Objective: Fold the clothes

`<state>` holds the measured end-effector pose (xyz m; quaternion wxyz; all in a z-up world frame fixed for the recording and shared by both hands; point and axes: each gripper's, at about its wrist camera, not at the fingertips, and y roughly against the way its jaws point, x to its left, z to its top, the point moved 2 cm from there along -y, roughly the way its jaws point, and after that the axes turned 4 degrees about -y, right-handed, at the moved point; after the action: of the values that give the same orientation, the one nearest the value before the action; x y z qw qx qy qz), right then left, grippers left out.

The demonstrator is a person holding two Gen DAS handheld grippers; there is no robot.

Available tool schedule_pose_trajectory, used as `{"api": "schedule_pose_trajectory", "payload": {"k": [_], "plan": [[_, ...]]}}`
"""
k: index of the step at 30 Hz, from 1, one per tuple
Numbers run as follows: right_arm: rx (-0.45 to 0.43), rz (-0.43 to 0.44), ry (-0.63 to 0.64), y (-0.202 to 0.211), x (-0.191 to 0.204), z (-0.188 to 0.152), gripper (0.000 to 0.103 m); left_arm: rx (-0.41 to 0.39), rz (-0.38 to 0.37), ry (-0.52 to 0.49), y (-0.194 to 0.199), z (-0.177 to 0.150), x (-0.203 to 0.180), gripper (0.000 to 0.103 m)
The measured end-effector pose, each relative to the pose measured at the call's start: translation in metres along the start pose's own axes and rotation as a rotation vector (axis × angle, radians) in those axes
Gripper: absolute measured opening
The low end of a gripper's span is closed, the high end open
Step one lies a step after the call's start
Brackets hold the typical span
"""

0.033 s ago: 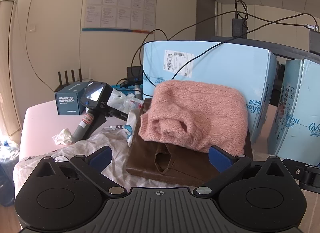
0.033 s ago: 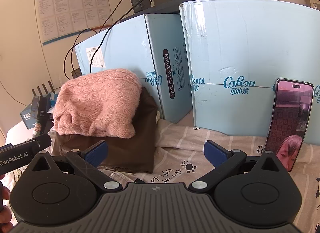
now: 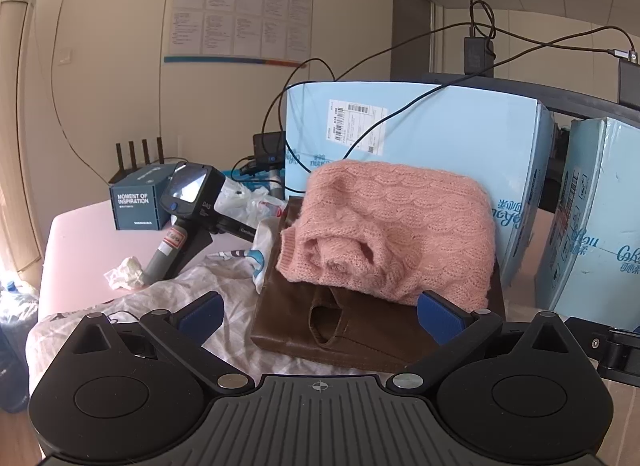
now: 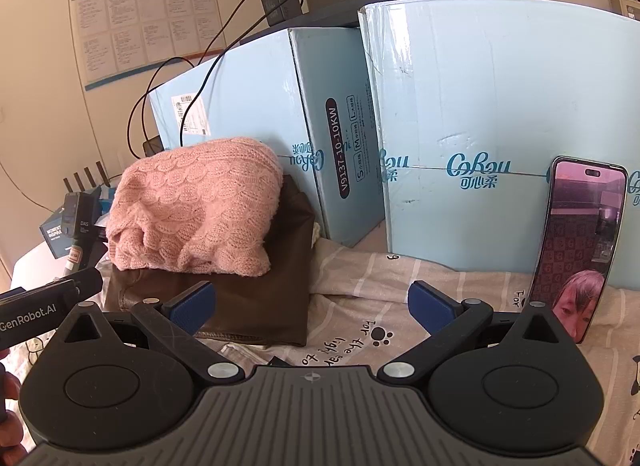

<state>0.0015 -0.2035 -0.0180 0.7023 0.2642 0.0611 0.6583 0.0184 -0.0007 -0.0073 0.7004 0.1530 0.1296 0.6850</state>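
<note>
A folded pink knit sweater (image 3: 400, 225) lies on top of a folded brown garment (image 3: 360, 334), stacked against a light blue carton. In the right wrist view the same pink sweater (image 4: 192, 205) and brown garment (image 4: 256, 298) sit to the left. A beige striped printed cloth (image 4: 380, 306) lies spread beneath and in front of them. My left gripper (image 3: 320, 314) is open just short of the stack, with nothing between its fingers. My right gripper (image 4: 313, 302) is open over the striped cloth, to the right of the stack, and holds nothing.
Two tall light blue cartons (image 4: 480, 145) wall off the back, and a phone (image 4: 580, 242) leans on the right one. On the left are a white crumpled cloth (image 3: 224, 286), a black handheld device (image 3: 188, 201), a dark blue box (image 3: 136, 205) and a tissue (image 3: 124, 276). Cables hang above.
</note>
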Motion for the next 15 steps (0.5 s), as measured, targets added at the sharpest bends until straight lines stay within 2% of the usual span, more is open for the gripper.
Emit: {"api": "schedule_pose_trajectory", "payload": {"k": [7,15], "plan": [[-0.001,-0.003,0.000,0.001,-0.002,0.000,0.103,-0.005,-0.007,0.001,0.001,0.001,-0.006,0.103],[-0.006,-0.015,-0.005,0.002,-0.004,0.000,0.103,-0.006,-0.057,-0.014,-0.002,0.002,-0.016,0.103]]}}
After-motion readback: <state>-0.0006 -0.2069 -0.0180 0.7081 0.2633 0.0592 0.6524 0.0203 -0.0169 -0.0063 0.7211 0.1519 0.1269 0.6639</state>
